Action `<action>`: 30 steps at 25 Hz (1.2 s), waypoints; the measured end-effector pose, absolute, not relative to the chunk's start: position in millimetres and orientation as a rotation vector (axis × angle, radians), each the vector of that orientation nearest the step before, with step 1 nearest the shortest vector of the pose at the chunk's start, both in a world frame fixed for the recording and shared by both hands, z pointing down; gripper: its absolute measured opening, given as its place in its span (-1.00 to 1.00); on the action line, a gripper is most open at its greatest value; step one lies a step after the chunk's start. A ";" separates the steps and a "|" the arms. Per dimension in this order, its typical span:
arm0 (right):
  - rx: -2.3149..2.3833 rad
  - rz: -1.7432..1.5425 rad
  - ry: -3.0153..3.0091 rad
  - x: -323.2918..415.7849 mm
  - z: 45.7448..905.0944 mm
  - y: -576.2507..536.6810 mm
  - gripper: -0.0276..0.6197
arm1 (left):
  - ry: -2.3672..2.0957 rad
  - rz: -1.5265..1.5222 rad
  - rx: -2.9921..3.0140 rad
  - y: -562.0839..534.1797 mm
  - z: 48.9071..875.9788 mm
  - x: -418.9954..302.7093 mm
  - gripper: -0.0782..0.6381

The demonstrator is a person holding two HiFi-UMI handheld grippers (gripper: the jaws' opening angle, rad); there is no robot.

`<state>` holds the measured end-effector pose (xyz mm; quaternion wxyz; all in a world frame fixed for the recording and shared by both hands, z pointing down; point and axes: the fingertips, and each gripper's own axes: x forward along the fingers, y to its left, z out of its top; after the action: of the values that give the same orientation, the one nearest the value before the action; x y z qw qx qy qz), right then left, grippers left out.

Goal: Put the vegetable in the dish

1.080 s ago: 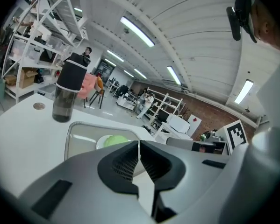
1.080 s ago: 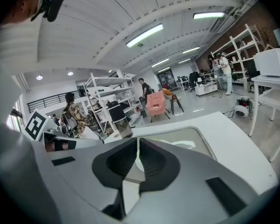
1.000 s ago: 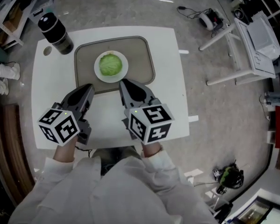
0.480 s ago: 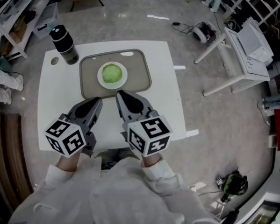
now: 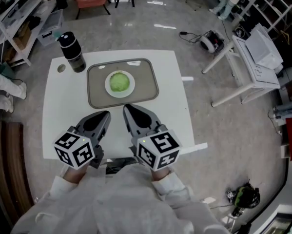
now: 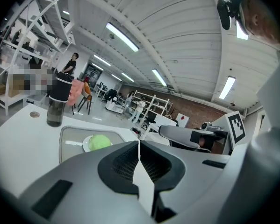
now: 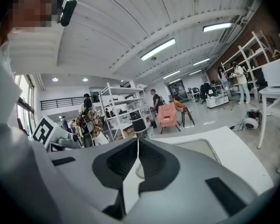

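Observation:
A round green vegetable (image 5: pixel 119 82) lies in a small white dish (image 5: pixel 108 88) on a grey tray (image 5: pixel 146 84) at the far side of the white table (image 5: pixel 175 106). Both grippers hover over the table's near half, short of the tray, tips pointing at it. My left gripper (image 5: pixel 106 115) is shut and holds nothing; its view has the vegetable (image 6: pixel 99 142) ahead on the tray (image 6: pixel 70 143). The right gripper (image 5: pixel 127 109) is shut too, with nothing between its jaws, and its view catches a corner of the tray (image 7: pixel 201 148).
A black bottle (image 5: pixel 71 51) stands at the table's far left corner, beside the tray. A white folding stand (image 5: pixel 255 57) and cables lie on the floor to the right. Shelving (image 5: pixel 19 18) runs along the left.
Both grippers have drawn back from the tray toward the person and risen. The table now looks smaller and farther off. The vegetable and dish have not moved.

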<state>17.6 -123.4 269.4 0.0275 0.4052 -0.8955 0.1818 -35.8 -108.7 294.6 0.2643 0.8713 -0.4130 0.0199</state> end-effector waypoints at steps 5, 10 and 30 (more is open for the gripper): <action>1.237 0.561 -2.732 17.0 277.1 -116.0 -0.86 | -1.108 0.078 2.358 -104.0 297.6 -37.2 -0.73; 1.232 0.539 -2.725 14.4 278.6 -110.7 -0.86 | -1.104 0.086 2.368 -101.8 297.7 -40.5 -0.73; 1.204 0.533 -2.735 11.5 280.2 -110.5 -0.87 | -1.120 0.078 2.366 -107.1 298.4 -33.3 -0.74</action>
<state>11.5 -110.5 280.2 0.0530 0.3960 -0.8998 0.1753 -33.3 -107.1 298.4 0.2583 0.8728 -0.4131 0.0289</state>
